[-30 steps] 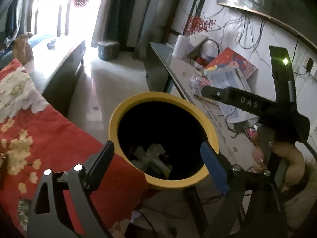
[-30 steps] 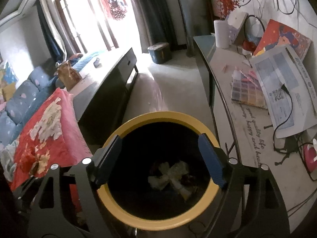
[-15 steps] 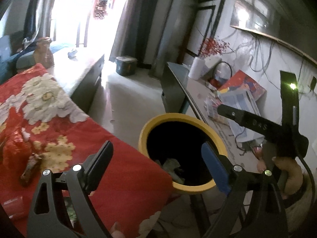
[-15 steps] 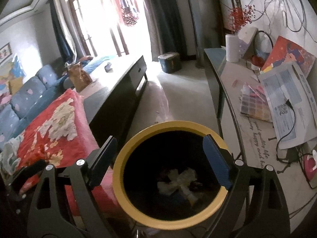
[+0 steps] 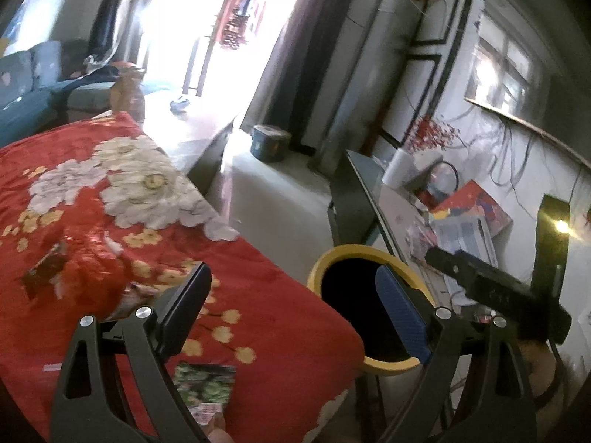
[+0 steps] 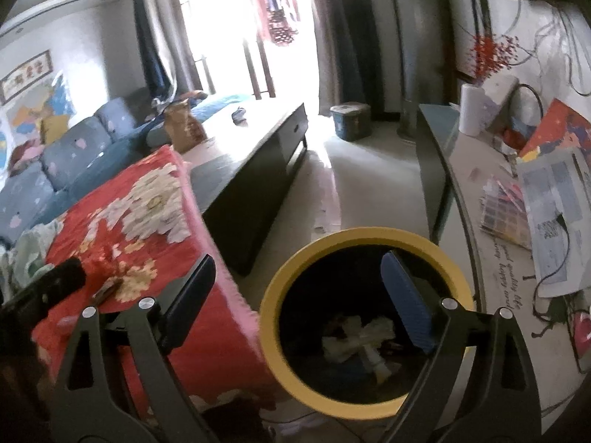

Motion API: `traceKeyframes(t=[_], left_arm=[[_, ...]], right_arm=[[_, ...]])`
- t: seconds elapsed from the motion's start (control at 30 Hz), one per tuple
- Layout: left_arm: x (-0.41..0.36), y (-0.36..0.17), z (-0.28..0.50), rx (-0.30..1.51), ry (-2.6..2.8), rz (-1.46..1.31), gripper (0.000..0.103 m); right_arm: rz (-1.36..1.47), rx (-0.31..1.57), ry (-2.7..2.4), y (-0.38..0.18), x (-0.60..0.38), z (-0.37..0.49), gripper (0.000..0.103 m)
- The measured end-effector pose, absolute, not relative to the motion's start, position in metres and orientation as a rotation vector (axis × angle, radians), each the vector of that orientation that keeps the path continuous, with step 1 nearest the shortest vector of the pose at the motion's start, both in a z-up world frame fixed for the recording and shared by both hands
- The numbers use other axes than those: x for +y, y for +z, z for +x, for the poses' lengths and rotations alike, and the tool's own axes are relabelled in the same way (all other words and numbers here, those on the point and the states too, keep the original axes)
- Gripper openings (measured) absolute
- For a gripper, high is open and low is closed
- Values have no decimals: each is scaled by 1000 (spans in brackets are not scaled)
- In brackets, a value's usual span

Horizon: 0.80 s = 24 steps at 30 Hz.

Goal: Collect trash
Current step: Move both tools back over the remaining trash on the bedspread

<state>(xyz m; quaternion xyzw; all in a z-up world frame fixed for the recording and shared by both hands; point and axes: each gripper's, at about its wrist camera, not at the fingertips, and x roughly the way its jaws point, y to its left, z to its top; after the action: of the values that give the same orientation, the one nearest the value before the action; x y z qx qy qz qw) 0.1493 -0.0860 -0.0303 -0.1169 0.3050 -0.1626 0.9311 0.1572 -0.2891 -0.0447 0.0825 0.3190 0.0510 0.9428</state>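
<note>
Red floral cloth (image 5: 258, 295) carries the next trash: a green printed wrapper (image 5: 205, 384) lying flat just below the left tool (image 5: 291, 313), nearer it than the right tool (image 6: 295, 302). Both tools gape empty, the right's jaws opening above the yellow-rimmed bin (image 6: 280, 288).

Cursive black lettering runs along the pale tabletop (image 6: 513, 258), right of the right gripper's blue-padded finger (image 6: 406, 302); blurred, not legible. Framed wall scroll (image 6: 26, 74) far upper left bears characters, unreadable.
</note>
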Motion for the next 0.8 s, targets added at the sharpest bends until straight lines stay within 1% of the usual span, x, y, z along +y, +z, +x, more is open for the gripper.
traceKeyframes(t=[0.8], left_arm=[[13,-20,136,562,-152,-316,88]], right_arm=[[0,688,314,-46,-185,134,83]])
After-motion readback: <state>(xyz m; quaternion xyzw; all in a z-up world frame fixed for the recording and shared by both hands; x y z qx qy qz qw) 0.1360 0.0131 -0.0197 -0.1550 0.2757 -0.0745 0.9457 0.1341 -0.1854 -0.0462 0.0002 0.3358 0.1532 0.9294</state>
